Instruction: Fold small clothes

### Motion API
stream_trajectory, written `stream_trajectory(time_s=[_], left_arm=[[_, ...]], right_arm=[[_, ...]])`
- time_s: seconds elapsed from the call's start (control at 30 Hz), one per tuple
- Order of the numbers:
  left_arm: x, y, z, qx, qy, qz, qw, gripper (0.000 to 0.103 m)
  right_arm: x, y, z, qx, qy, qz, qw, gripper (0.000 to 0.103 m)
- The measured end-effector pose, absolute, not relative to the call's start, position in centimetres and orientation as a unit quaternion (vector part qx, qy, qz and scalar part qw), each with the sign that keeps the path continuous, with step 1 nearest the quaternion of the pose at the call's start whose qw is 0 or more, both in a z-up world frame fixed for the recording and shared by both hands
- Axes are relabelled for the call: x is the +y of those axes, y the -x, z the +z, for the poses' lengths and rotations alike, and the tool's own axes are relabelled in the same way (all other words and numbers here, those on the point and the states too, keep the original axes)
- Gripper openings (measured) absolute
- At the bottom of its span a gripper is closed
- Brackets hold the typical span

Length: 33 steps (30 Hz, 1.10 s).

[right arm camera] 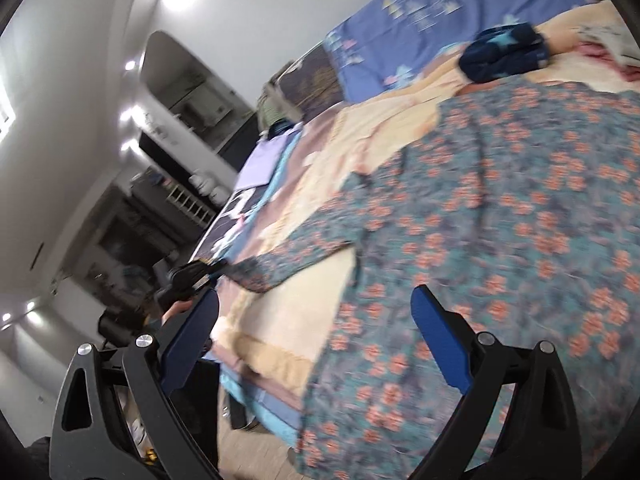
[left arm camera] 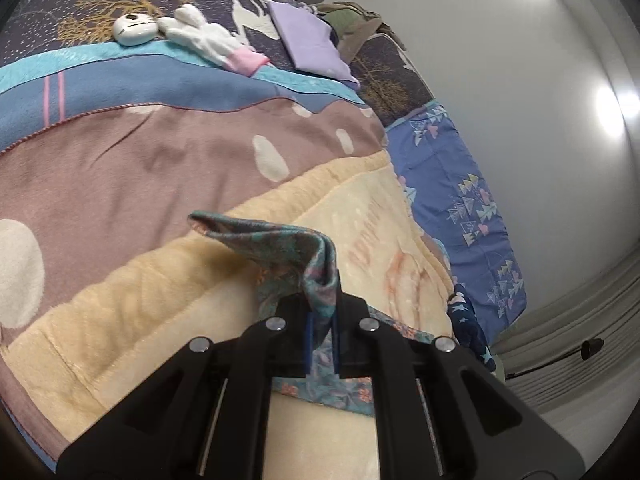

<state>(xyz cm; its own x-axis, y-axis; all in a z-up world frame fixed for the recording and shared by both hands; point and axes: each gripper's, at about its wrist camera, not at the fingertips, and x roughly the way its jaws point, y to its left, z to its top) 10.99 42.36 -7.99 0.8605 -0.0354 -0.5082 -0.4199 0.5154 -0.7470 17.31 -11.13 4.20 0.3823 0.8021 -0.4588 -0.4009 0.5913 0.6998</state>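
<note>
From the left wrist, the left gripper is clamped on a bunched fold of the floral garment, lifted off the cream blanket just ahead of it.

From the right wrist, the right gripper stands wide open and holds nothing, the floral garment spread flat on the bed beyond its fingers; a dark blue folded piece lies far ahead.
</note>
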Motion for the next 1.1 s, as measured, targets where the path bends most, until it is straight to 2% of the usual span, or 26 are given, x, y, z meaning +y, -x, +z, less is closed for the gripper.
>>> stream_trajectory(time_s=[0.43, 0.53, 0.77, 0.87, 1.1], left_arm=[[32.5, -15.0, -4.4, 0.254, 0.417, 0.002, 0.873, 0.006], [30.7, -15.5, -4.3, 0.261, 0.409, -0.017, 0.874, 0.006], [26.7, -16.5, -4.3, 0.277, 0.385, -0.055, 0.879, 0.006], [25.1, -16.9, -4.3, 0.283, 0.372, -0.066, 0.882, 0.006], [20.4, -18.1, -5.7, 0.317, 0.338, -0.109, 0.879, 0.006]], right_arm=[[-7.9, -22.9, 4.1, 0.453, -0.281, 0.393, 0.75, 0.096], [-8.0, -23.7, 3.5, 0.462, -0.294, 0.396, 0.737, 0.091], [-7.5, -25.8, 1.7, 0.495, -0.325, 0.401, 0.699, 0.07], [-7.0, -26.6, 1.3, 0.505, -0.327, 0.404, 0.689, 0.065], [-5.1, -28.9, 1.1, 0.537, -0.305, 0.409, 0.672, 0.064]])
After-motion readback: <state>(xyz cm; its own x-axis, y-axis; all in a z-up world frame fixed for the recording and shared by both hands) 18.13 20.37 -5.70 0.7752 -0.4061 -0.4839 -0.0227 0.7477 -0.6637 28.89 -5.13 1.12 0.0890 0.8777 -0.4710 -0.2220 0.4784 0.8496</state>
